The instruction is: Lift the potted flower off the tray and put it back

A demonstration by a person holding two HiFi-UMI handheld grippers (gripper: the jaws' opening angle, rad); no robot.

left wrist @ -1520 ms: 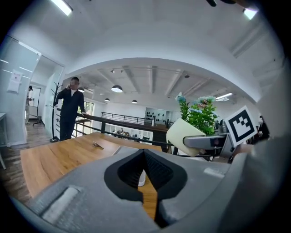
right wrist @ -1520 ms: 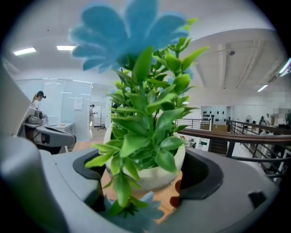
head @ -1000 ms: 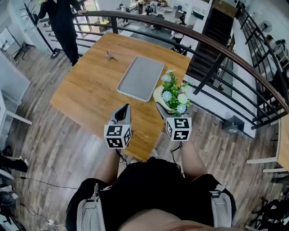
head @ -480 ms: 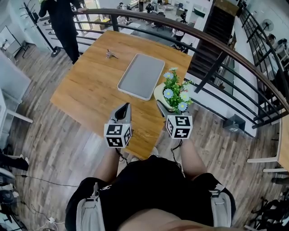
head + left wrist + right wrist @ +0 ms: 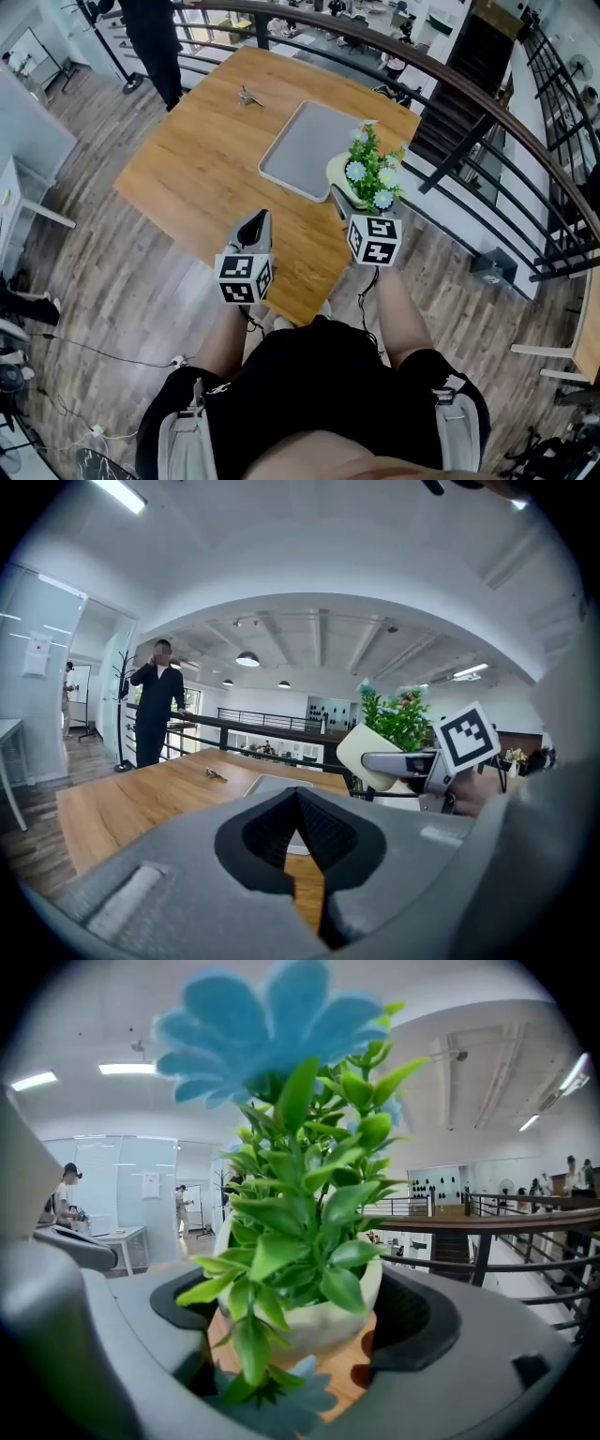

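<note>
The potted flower, green leaves with pale blue blooms in a cream pot, is held off the wooden table, over the near right corner of the grey tray. My right gripper is shut on the pot. In the right gripper view the pot sits between both jaws of that gripper, and leaves hide much of it. My left gripper hovers over the table's near edge, shut, holding nothing. The left gripper view shows the tilted pot above the tray.
A small bunch of keys lies at the table's far side. A dark metal railing curves round the table's far and right sides. A person in dark clothes stands beyond the far left corner.
The right gripper has carried the potted flower slightly closer to the tray's corner. The head view has shifted a little. The left gripper has stayed where it was.
</note>
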